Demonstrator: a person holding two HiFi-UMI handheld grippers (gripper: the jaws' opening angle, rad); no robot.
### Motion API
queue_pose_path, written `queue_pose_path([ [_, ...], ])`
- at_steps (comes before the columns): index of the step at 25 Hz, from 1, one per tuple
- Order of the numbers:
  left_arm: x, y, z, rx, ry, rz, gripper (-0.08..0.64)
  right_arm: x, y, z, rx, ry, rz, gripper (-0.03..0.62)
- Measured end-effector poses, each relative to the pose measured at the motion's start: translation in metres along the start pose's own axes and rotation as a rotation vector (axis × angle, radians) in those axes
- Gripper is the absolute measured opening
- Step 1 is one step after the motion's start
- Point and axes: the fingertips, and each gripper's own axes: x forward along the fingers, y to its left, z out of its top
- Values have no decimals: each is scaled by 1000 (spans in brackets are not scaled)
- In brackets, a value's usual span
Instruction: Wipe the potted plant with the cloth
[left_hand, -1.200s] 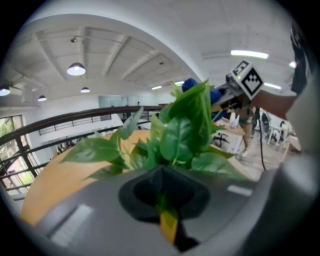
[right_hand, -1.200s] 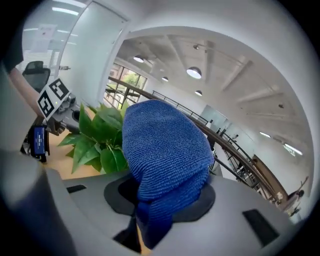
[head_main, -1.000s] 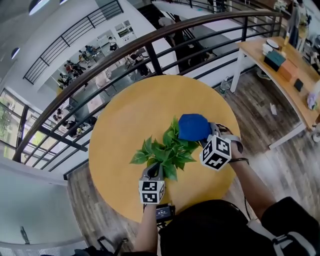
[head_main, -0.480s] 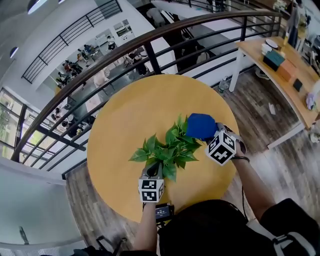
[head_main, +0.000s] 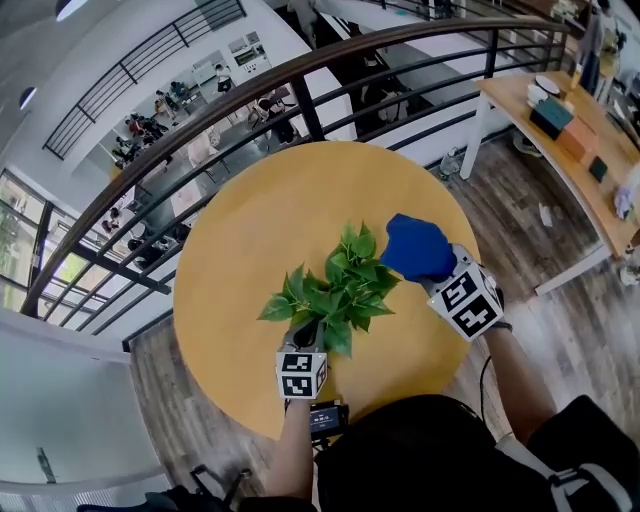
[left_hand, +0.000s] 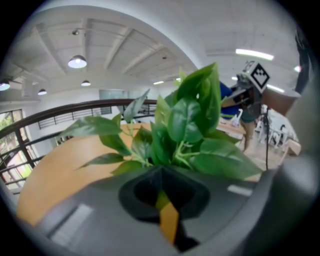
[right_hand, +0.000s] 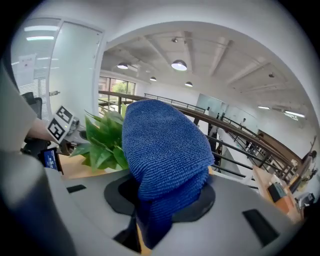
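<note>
A leafy green potted plant (head_main: 335, 285) stands on the round yellow table (head_main: 250, 215); its pot is hidden under the leaves. My left gripper (head_main: 308, 336) is shut at the plant's near base, and I cannot tell what, if anything, it pinches. In the left gripper view the leaves (left_hand: 185, 125) fill the space just past the closed jaws of the left gripper (left_hand: 162, 197). My right gripper (head_main: 432, 277) is shut on a bunched blue cloth (head_main: 415, 247), held at the plant's right side, touching or just off the outer leaves. The cloth (right_hand: 165, 145) bulges over the right gripper (right_hand: 150, 212), with the plant (right_hand: 102, 142) behind to the left.
A dark metal railing (head_main: 300, 75) curves behind the table, with a drop to a lower floor beyond. A wooden desk (head_main: 585, 185) with boxes stands at the far right. Wood flooring surrounds the table.
The right gripper carried the blue cloth from over the plant's top rightward to its right edge, rolling as it went. The left gripper and the plant stayed put.
</note>
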Motion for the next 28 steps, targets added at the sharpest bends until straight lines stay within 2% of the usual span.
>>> queue_pose_path([
  [3, -3, 2, -3, 0, 3, 1, 2, -15, 42, 2, -56, -16, 91, 135],
  [7, 1, 1, -1, 1, -1, -1, 2, 4, 87, -48, -167, 133, 181, 135],
  [10, 2, 0, 0, 1, 5, -2, 2, 22, 103, -89, -206, 261, 197, 135],
  [15, 2, 2, -3, -2, 4, -3, 2, 32, 123, -139, -259, 402, 248, 135],
  [20, 2, 2, -4, -2, 2, -4, 2, 30, 104, -173, -269, 482, 184, 135],
  [23, -1, 3, 0, -1, -2, -3, 2, 14, 74, -147, -162, 397, 120, 135],
  [26, -2, 3, 0, 1, 1, -3, 2, -15, 50, -84, -45, 186, 80, 135],
  [28, -1, 3, -1, 1, 2, -5, 2, -37, 48, -35, -27, 31, 93, 135],
])
